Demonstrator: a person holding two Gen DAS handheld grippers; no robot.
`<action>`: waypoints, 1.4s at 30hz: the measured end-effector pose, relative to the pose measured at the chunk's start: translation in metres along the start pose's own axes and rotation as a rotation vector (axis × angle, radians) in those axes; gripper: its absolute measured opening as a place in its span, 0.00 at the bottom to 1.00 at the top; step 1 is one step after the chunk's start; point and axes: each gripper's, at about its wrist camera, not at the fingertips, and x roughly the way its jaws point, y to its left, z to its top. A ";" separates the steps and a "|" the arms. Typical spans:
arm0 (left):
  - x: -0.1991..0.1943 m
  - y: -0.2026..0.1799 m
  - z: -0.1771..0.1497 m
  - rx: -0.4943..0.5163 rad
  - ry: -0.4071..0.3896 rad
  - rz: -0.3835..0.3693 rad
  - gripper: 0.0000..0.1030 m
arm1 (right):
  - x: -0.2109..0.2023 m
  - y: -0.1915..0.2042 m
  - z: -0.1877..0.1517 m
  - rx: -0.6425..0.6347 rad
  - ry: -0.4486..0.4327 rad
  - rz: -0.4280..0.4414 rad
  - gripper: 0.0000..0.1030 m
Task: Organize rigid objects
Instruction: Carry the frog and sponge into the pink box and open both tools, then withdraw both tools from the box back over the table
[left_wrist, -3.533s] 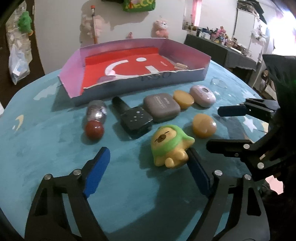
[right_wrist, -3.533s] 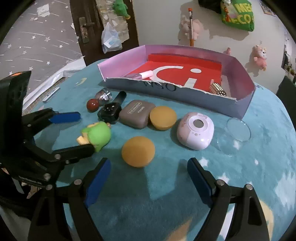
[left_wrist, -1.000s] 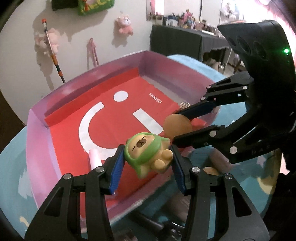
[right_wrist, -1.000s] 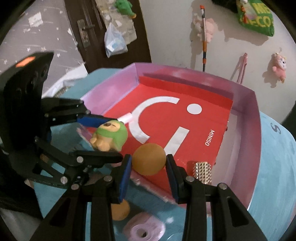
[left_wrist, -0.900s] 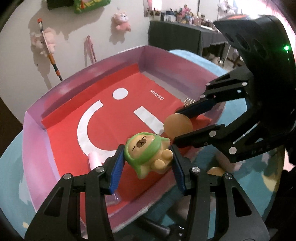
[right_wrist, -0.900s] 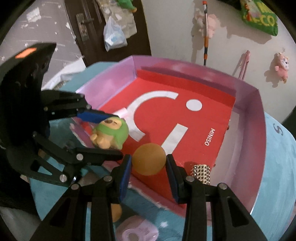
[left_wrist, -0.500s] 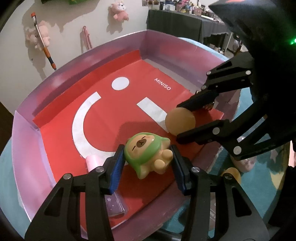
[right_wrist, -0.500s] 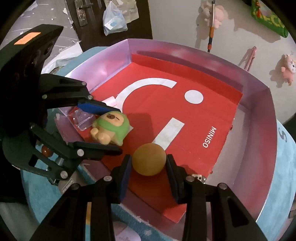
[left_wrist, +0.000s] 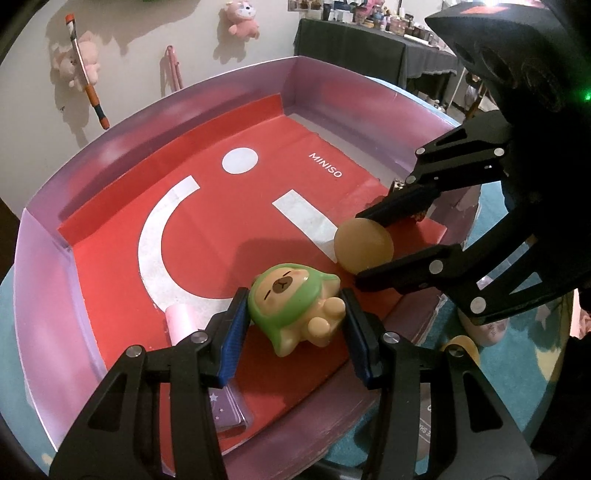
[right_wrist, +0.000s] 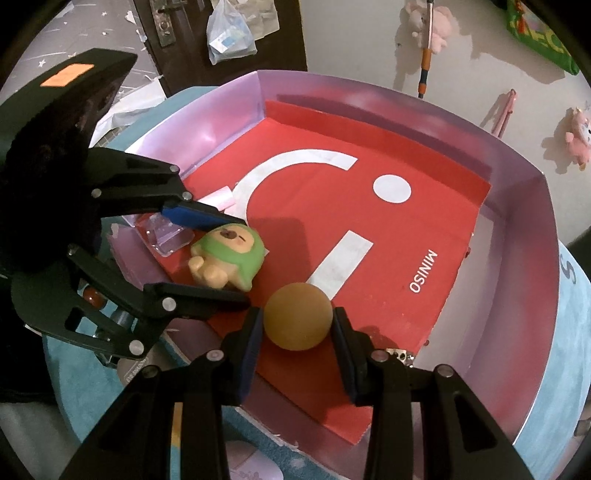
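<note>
Teal cloth (left_wrist: 554, 369) covers the table under my two grippers, and a pale wall hung with plush toys (left_wrist: 242, 20) stands behind. I have the left gripper (left_wrist: 293, 317) clamped on a green-hooded toy (left_wrist: 291, 306), its blue pads (left_wrist: 232, 332) pressing both sides, low over the near edge of the red floor of a pink-walled box (left_wrist: 332, 85). Just left of that gripper a pink tube (left_wrist: 179, 319) lies on the red floor, and below it a clear case (left_wrist: 229, 413). To its right, the right gripper (right_wrist: 297, 326) is closed on an orange ball (right_wrist: 297, 315), also low over the red floor. Right of that gripper, a studded silver piece (right_wrist: 400, 356) peeks out behind its right finger. Behind the right gripper, outside the box, I see a pink case (right_wrist: 255, 465) on the cloth.
</note>
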 end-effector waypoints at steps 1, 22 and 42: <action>0.000 0.000 0.000 -0.002 0.000 -0.002 0.45 | 0.000 0.000 -0.001 -0.001 -0.002 0.000 0.39; -0.012 0.008 0.000 -0.035 -0.039 0.005 0.62 | -0.006 0.003 -0.001 -0.011 -0.014 -0.013 0.50; -0.147 -0.046 -0.056 -0.166 -0.350 0.093 0.90 | -0.136 0.051 -0.046 0.048 -0.304 -0.114 0.83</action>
